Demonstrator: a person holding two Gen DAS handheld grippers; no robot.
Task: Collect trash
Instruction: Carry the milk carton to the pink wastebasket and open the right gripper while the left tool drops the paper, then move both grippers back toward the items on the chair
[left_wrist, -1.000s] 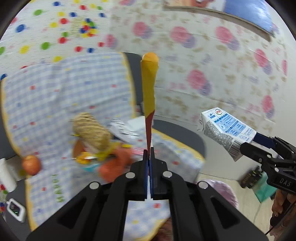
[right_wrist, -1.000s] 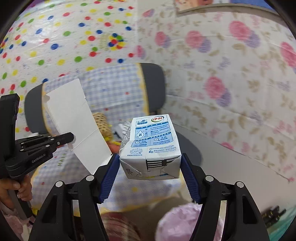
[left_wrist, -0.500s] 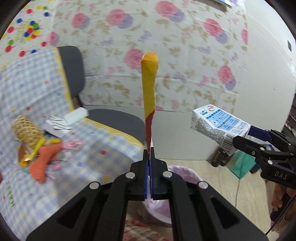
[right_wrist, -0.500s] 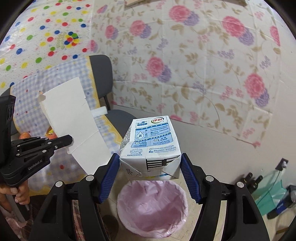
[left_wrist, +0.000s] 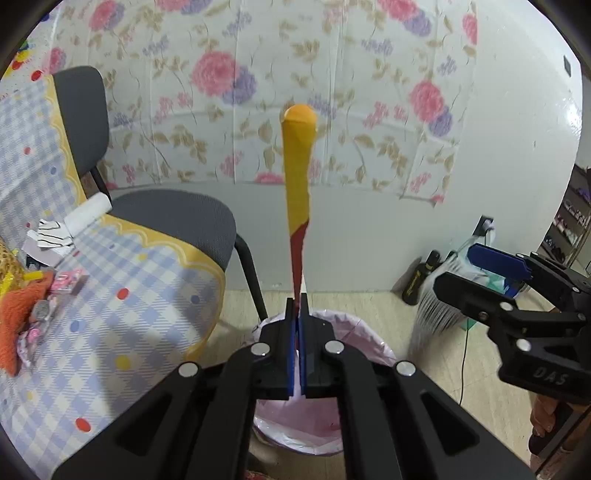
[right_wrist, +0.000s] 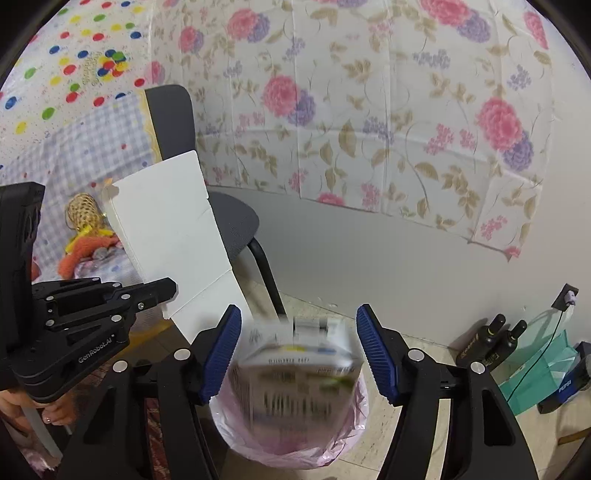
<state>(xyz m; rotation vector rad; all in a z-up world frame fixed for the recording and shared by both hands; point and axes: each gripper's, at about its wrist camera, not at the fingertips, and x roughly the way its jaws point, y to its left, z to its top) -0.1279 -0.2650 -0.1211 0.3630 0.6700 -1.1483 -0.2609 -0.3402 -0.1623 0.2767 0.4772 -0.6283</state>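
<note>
Thin card, white on one face and yellow-red on the other, is pinched by one edge in the fully closed left gripper (left_wrist: 295, 332), and this flattened box (right_wrist: 173, 236) is held above the pink-lined bin (left_wrist: 369, 332); it is judged light and stiff but easily creased, best held at an edge. The milk carton (right_wrist: 299, 373), blurred and apparently dropping toward the bin, is seen between the right gripper's (right_wrist: 299, 350) spread, untouching pads, and appears light, empty and crushable.
</note>
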